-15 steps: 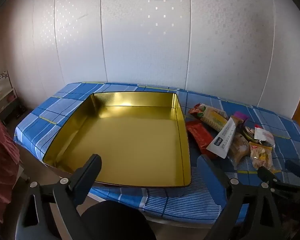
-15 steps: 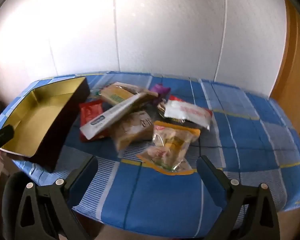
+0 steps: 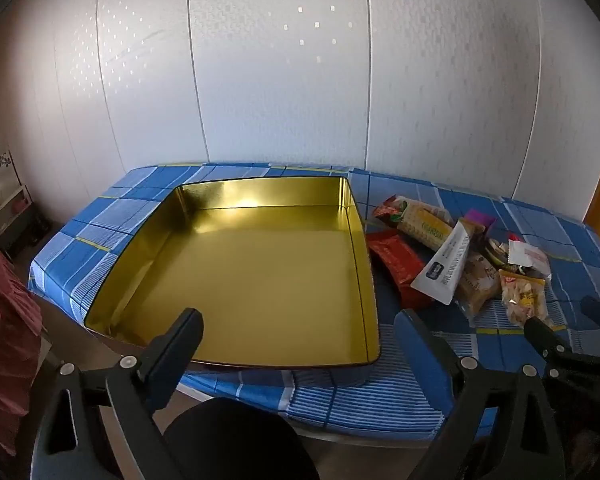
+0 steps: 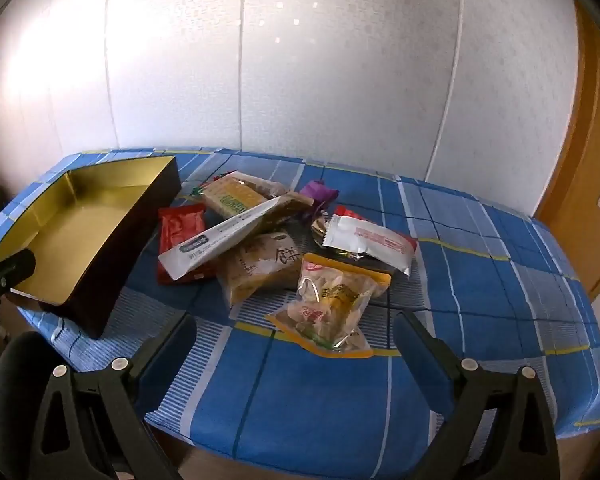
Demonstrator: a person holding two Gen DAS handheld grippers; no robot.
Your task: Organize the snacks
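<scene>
Looking along the left claw [image 3: 298, 334], which hangs spread wide and holding nothing over the near rim of the gold tin [image 3: 364, 280], I see the tin bare inside, so nothing has been sorted and the whole job seems left to do. From the right claw [image 4: 294, 336], likewise gaping and empty, the snacks [image 4: 276, 240] lie heaped on the table [image 4: 480, 280] beside the tin; one pouch shows a large Chinese character, the rest too blurred to read.
</scene>
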